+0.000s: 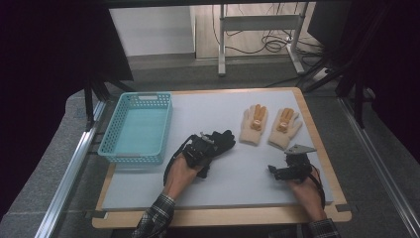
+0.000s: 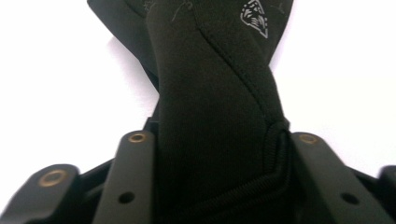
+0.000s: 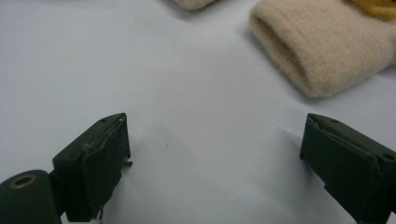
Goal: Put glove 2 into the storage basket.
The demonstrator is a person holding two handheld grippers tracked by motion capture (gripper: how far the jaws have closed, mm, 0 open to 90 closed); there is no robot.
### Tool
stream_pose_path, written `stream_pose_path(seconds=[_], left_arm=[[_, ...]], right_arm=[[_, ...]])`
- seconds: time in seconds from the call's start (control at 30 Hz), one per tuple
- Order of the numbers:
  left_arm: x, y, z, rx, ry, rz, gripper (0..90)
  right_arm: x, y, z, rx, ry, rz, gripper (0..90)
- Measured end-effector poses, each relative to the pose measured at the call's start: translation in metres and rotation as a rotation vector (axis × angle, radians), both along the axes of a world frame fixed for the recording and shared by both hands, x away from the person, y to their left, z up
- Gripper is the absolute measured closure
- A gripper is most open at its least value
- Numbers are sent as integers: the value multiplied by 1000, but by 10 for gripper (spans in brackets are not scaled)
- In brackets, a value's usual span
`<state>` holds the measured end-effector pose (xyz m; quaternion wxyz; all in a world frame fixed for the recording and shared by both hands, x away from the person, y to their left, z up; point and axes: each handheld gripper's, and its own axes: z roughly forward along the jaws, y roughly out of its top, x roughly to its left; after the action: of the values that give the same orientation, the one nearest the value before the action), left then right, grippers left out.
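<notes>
Being clamped by the left tongs (image 2: 215,186): black fabric glove (image 2: 210,93); right tongs (image 3: 215,158) being held wide open, empty, above the worktop (image 3: 187,84).

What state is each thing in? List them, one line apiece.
Left gripper: shut on the black glove.
Right gripper: open, nothing between its fingers.
Black glove: flat on the table, cuff pinched.
Cream gloves: side by side, untouched.
Basket: upright, empty.
</notes>
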<state>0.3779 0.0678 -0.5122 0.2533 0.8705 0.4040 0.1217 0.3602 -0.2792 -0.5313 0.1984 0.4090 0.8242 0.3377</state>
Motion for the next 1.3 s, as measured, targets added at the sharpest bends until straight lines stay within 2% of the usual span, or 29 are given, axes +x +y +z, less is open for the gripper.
stream_pose_path(seconds=[0.17, 0.43, 0.67, 0.97, 1.3], left_arm=[[5, 4, 8, -7, -7, 8, 640], [12, 14, 34, -32, -39, 26, 636], [20, 26, 52, -26, -54, 50, 632], [28, 46, 74, -16, -83, 95, 632], [36, 79, 97, -3, -112, 171, 632]], right_arm=[[0, 0, 0, 1, -1, 0, 81], [0, 0, 0, 0, 0, 0, 81], [0, 0, 0, 1, 1, -1, 81], [0, 0, 0, 1, 0, 0, 81], [0, 0, 0, 1, 0, 1, 81]])
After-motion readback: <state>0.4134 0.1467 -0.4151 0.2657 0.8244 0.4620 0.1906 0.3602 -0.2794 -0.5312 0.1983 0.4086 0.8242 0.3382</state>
